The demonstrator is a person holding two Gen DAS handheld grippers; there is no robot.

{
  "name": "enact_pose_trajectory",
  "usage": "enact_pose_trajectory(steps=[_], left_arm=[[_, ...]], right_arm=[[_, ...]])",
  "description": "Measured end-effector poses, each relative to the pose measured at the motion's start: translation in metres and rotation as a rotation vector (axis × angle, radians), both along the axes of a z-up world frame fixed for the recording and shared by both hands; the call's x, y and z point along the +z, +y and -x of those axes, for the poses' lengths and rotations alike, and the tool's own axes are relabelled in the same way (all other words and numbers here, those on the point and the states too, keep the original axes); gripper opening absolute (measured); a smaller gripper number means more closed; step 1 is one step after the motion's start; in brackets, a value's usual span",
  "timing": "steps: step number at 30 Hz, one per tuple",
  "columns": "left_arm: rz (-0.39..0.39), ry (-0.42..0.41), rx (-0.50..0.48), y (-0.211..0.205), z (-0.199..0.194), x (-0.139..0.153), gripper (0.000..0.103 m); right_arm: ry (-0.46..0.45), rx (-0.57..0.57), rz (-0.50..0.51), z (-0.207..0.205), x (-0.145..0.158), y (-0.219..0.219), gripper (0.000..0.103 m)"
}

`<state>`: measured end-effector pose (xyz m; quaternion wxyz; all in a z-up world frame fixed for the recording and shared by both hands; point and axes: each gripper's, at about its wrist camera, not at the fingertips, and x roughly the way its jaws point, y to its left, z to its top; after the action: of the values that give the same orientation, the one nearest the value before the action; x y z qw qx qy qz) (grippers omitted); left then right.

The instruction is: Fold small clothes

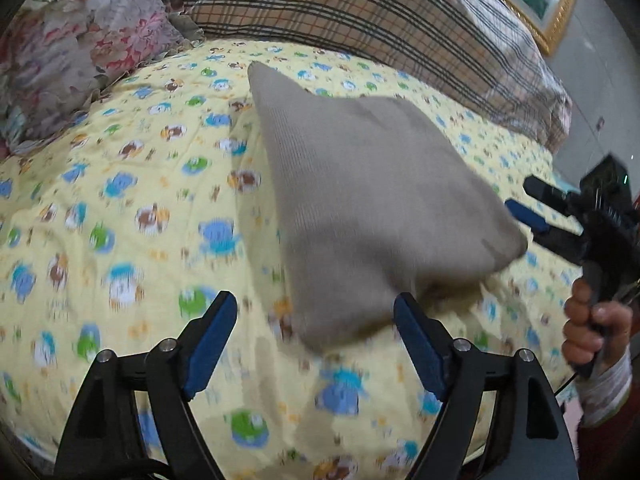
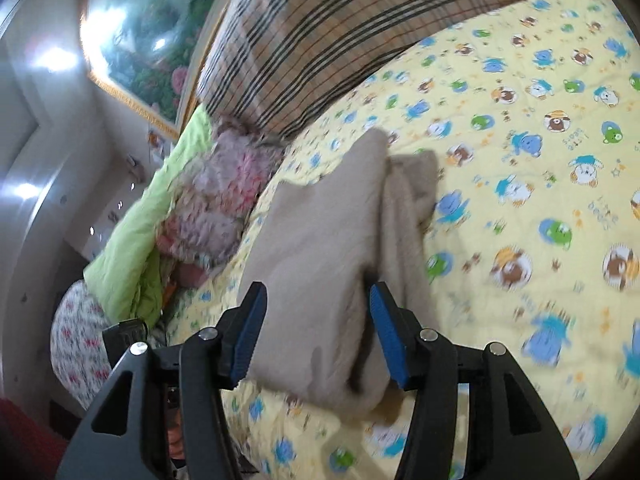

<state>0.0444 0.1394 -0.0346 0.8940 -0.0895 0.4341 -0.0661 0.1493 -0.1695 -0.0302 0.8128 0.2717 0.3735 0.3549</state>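
Beige knit garment (image 1: 372, 200), soft, light and floppy, lying folded on the yellow quilt (image 1: 120, 208); probably best pinched at a corner or along a doubled edge. Left gripper (image 1: 316, 320) at the near corner, jaws wide, holding nothing. Right gripper (image 2: 318, 308) at the opposite edge, jaws open around a fold, not clamped. Beyond the garment, plaid pillow (image 1: 360, 12). Blurred throughout; layers underneath hidden, garment type unclear.

Both wrist views look down close over yellow cartoon-print quilt (image 1: 120, 208); both share beige knit garment (image 2: 320, 240) and plaid pillow (image 1: 360, 12).
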Motion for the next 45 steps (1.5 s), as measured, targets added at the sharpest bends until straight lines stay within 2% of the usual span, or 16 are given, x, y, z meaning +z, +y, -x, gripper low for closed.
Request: enact_pose_trajectory(steps=[5,8,11,14,15,19,23,25,28,31,33,35,37,40,43,45], left_arm=[[-0.103,-0.008,-0.007,-0.026,0.006,-0.014,0.082],[-0.138,-0.049,0.017,-0.031,0.004,-0.013,0.082],[-0.200,-0.071,0.055,-0.033,-0.005,-0.016,0.082],[-0.238,-0.056,0.097,-0.025,-0.012,-0.026,0.082],[-0.248,-0.052,0.112,-0.022,-0.011,-0.030,0.082],[-0.222,-0.042,0.148,-0.008,-0.003,-0.038,0.081],[-0.200,-0.044,0.160,-0.007,-0.010,-0.030,0.076],[-0.173,-0.042,0.184,-0.002,-0.013,-0.026,0.074],[-0.126,-0.048,0.205,0.001,-0.015,-0.017,0.072],[-0.143,-0.093,0.199,-0.006,-0.012,-0.005,0.072],[-0.173,-0.115,0.202,-0.012,-0.010,-0.003,0.072],[-0.204,-0.089,0.206,-0.014,-0.014,-0.010,0.072],[-0.176,-0.042,0.206,-0.011,-0.016,-0.021,0.072],[-0.150,0.009,0.205,-0.008,-0.020,-0.033,0.073],[-0.140,0.008,0.205,-0.003,-0.021,-0.034,0.074],[-0.117,0.021,0.209,0.002,-0.022,-0.035,0.075]], right_arm=[[-0.013,0.013,0.190,0.013,-0.007,0.023,0.055],[-0.011,0.038,0.191,0.016,-0.012,0.024,0.055],[-0.006,0.055,0.202,0.016,-0.014,0.030,0.044],[0.021,0.064,0.210,0.014,-0.020,0.032,0.016],[0.029,0.062,0.212,0.014,-0.022,0.032,0.013],[0.043,0.058,0.217,0.012,-0.028,0.028,0.009],[0.029,0.061,0.213,0.011,-0.026,0.029,0.007],[-0.002,0.060,0.250,0.010,-0.018,0.031,0.006],[-0.082,0.066,0.298,0.011,0.014,0.030,0.006],[-0.231,0.068,0.370,0.021,0.070,0.025,0.006],[-0.292,0.079,0.449,0.026,0.081,0.028,0.006],[-0.271,0.082,0.507,0.024,0.064,0.029,0.005],[-0.199,0.071,0.554,0.015,0.029,0.027,0.005],[-0.098,0.045,0.560,0.003,-0.023,0.018,0.005],[-0.052,0.015,0.481,-0.004,-0.035,0.007,0.005],[-0.058,0.008,0.477,-0.004,-0.035,0.008,0.005]])
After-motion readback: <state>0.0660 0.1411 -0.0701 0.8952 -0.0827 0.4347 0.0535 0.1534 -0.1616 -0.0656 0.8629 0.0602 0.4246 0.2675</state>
